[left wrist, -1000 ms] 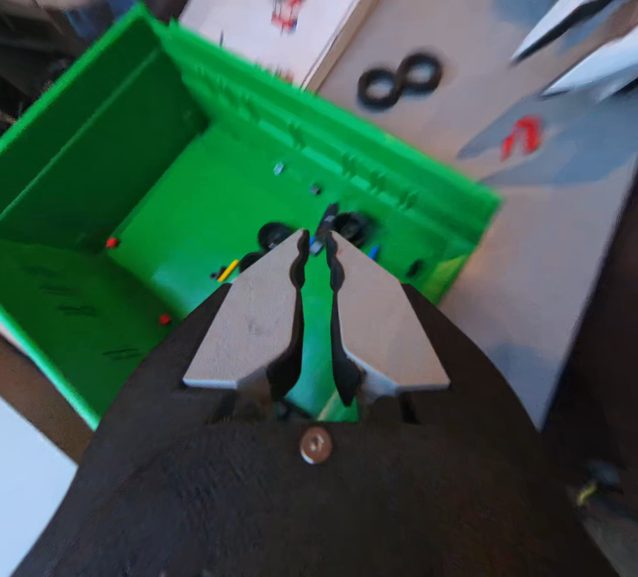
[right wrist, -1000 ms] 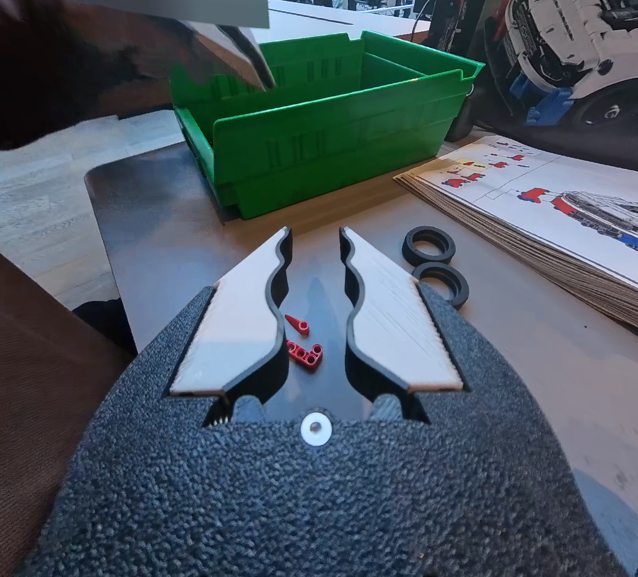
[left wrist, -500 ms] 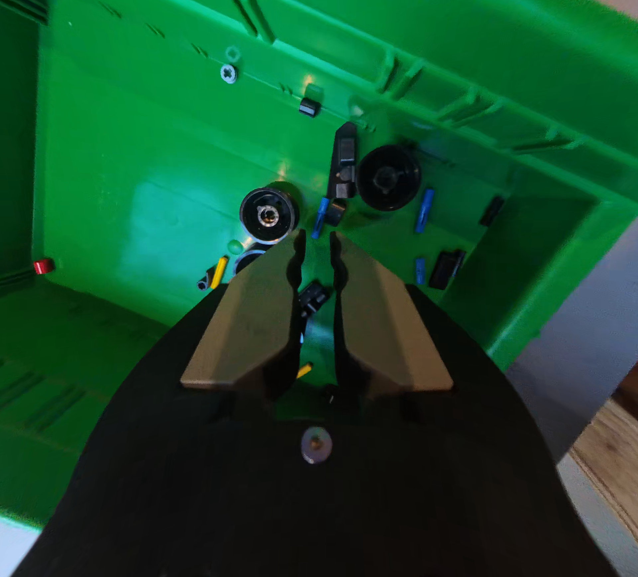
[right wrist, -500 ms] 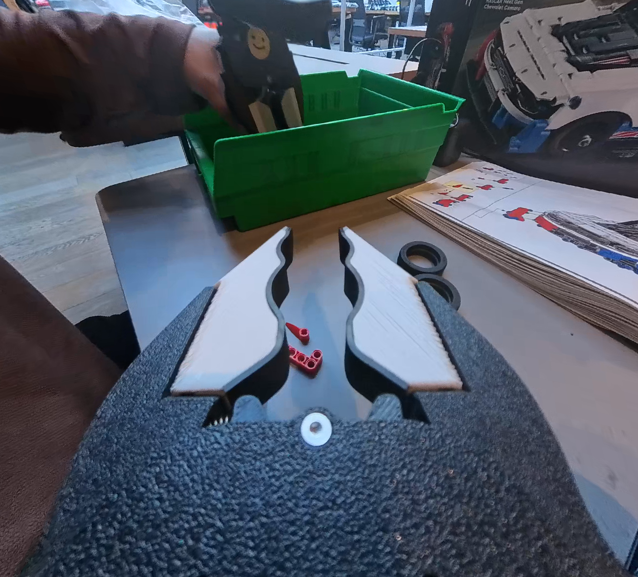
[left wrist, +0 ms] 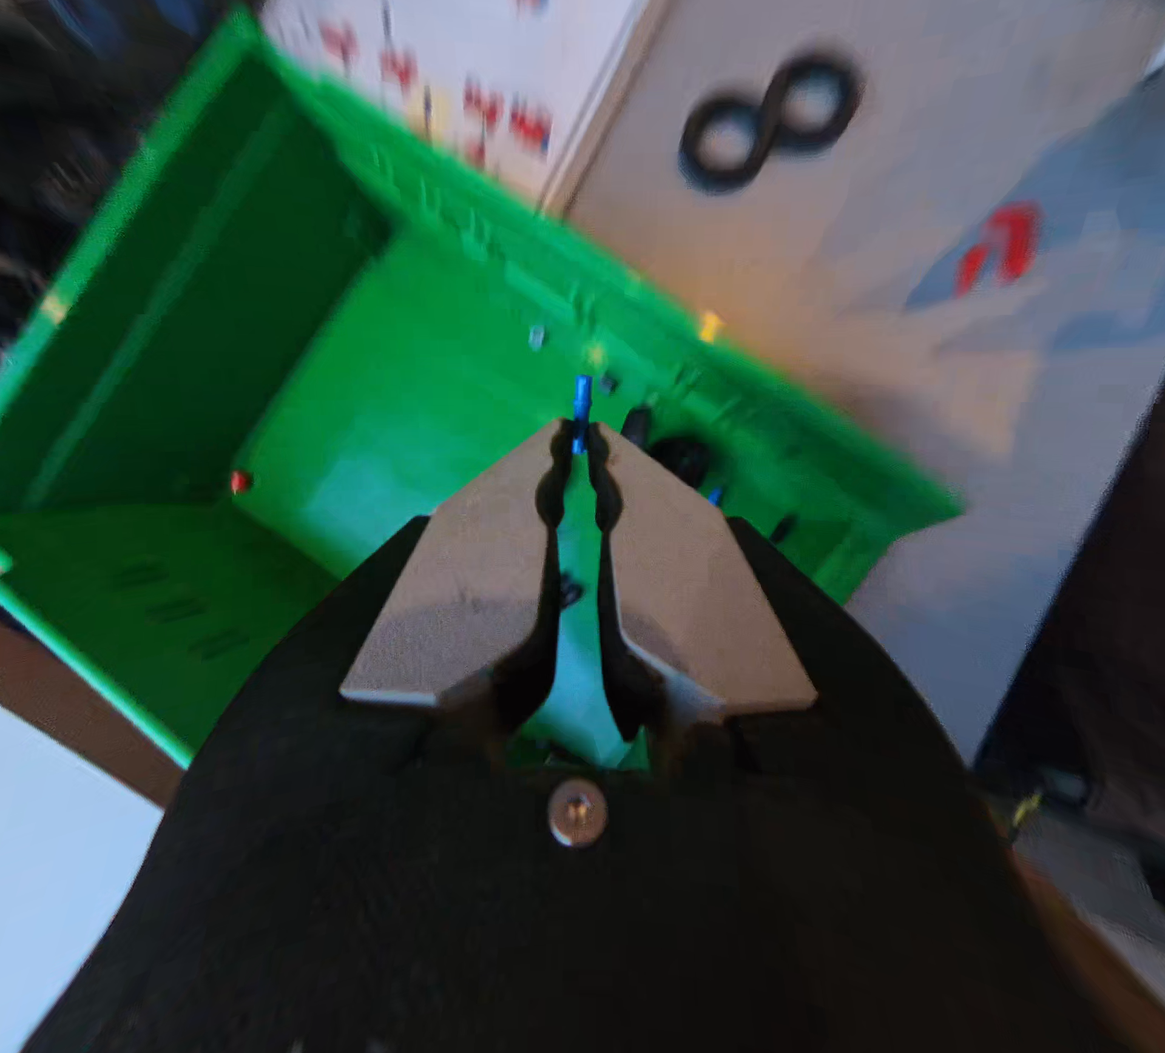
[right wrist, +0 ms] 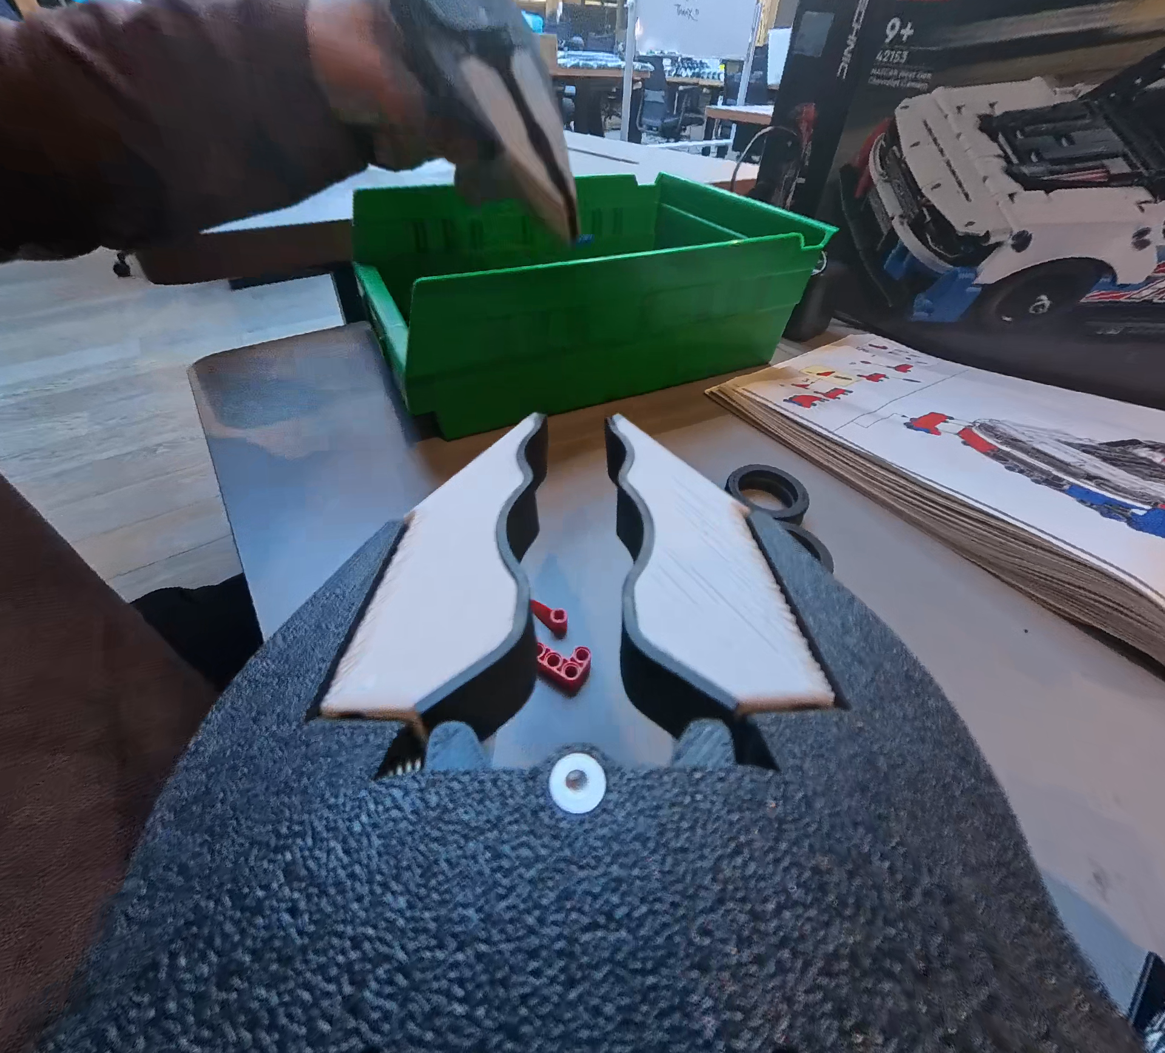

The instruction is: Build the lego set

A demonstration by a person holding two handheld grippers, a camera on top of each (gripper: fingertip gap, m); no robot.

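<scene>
Presently, by descending size:

- Bench [right wrist: 882, 707]: dark top, carries everything listed.
- Set box [right wrist: 1008, 109]: stands upright behind the bin, at the right.
- Green bin [right wrist: 599, 329]: open-topped, at the far bench edge; loose black, blue and red pieces lie on its floor.
- Instruction booklet [right wrist: 977, 455]: lies open just right of the bin.
- Left tool [left wrist: 581, 430]: above the bin interior, clenched on the blue pin, tips angled down.
- Right tool [right wrist: 575, 430]: low over the bench, jaws parted, holding nothing.
- Two black tyres [right wrist: 766, 490]: side by side on the bench, between the right tool and the booklet.
- Red angled beams [right wrist: 564, 667]: two pieces on the bench, between the right tool's fingers but untouched.
- Blue pin [left wrist: 581, 399]: pinched at the very tips, most of its length sticking out beyond them.
- Handling note: the grip looks shallow; lift straight clear of the bin wall, carry slowly, keep the squeeze constant, and set down near the red beams.
</scene>
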